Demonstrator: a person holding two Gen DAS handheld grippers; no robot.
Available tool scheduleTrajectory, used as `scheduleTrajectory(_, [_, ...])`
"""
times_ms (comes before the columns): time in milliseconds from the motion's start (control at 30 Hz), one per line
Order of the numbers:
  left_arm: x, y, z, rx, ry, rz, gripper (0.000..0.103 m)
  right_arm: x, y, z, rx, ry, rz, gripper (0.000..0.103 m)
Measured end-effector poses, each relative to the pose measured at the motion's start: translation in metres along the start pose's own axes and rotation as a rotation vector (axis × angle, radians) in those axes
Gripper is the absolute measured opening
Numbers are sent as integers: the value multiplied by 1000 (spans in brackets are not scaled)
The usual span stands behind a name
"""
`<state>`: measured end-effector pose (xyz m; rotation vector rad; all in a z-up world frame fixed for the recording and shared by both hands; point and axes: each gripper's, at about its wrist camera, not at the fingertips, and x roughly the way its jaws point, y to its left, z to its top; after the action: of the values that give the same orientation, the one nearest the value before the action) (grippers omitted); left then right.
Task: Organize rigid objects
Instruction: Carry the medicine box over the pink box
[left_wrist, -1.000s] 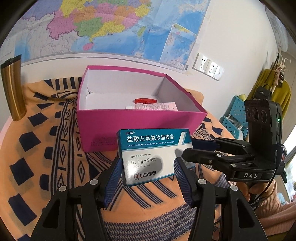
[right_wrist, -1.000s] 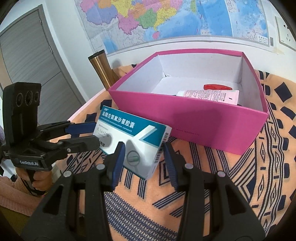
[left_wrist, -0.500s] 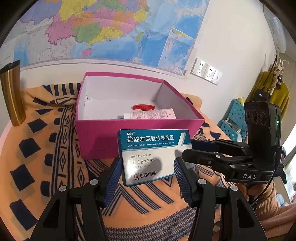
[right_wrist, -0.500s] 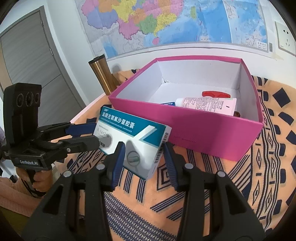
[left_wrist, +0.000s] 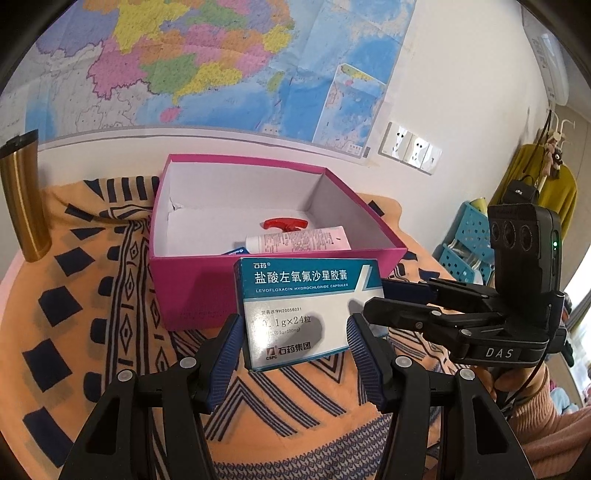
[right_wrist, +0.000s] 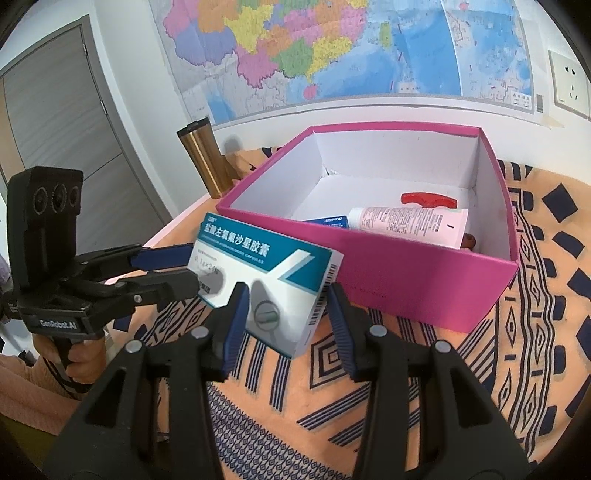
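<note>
A white and teal medicine box (left_wrist: 308, 310) is held in the air in front of the pink box (left_wrist: 207, 291). Both grippers grip it: my left gripper (left_wrist: 295, 339) clamps its long sides, my right gripper (right_wrist: 286, 314) clamps its end by the barcode. The medicine box also shows in the right wrist view (right_wrist: 264, 273). The pink box (right_wrist: 424, 280) is open and holds a pink tube (right_wrist: 410, 223), a red piece (right_wrist: 428, 199) and a blue item (right_wrist: 330, 220).
A gold tumbler (left_wrist: 24, 195) stands at the far left on the orange patterned cloth (left_wrist: 74, 332). A map and wall sockets (left_wrist: 410, 147) are behind. A grey door (right_wrist: 55, 147) is at the left in the right wrist view.
Both grippers have risen with the medicine box, so more of the pink box's inside shows. The grip on the medicine box is unchanged.
</note>
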<state>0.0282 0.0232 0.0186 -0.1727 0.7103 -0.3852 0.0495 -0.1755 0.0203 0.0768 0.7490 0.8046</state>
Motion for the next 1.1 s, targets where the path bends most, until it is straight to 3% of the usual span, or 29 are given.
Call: scheduleTrajectory(1100, [2, -2, 9, 10, -23, -11, 58, -7, -6, 13, -13, -32, -9, 48])
